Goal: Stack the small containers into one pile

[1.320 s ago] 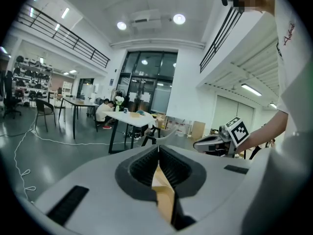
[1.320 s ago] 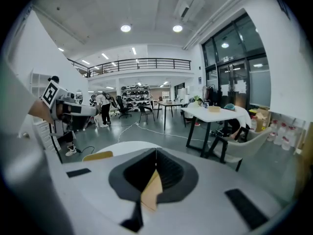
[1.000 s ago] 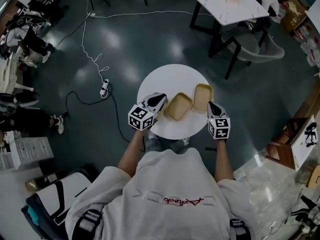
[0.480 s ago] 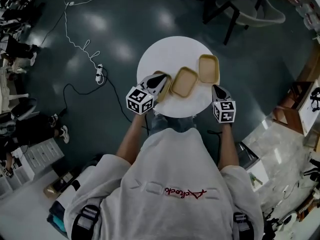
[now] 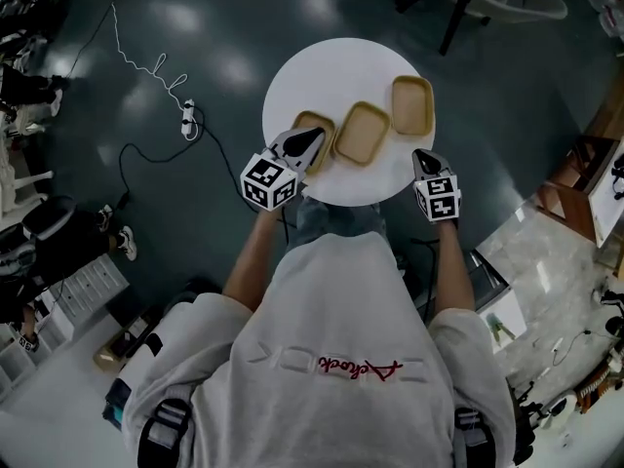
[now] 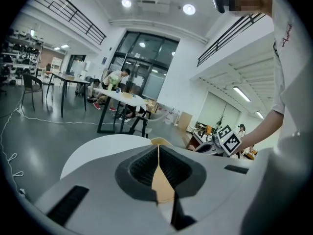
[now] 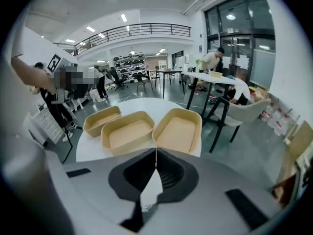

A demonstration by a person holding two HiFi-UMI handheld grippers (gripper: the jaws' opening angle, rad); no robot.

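Round white bench (image 5: 331, 66) bears three tan containers (image 5: 362, 133) in a row across its middle. They look light, thin-walled and nestable; pinch a rim. Left gripper (image 5: 312, 140), over the left-edge container (image 5: 308, 121), and right gripper (image 5: 423, 156), at the near-right edge, have jaws pressed together. Earlier, that container was hidden.

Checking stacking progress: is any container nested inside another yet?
No, the left container, middle container and right container sit side by side, each empty, on the table.
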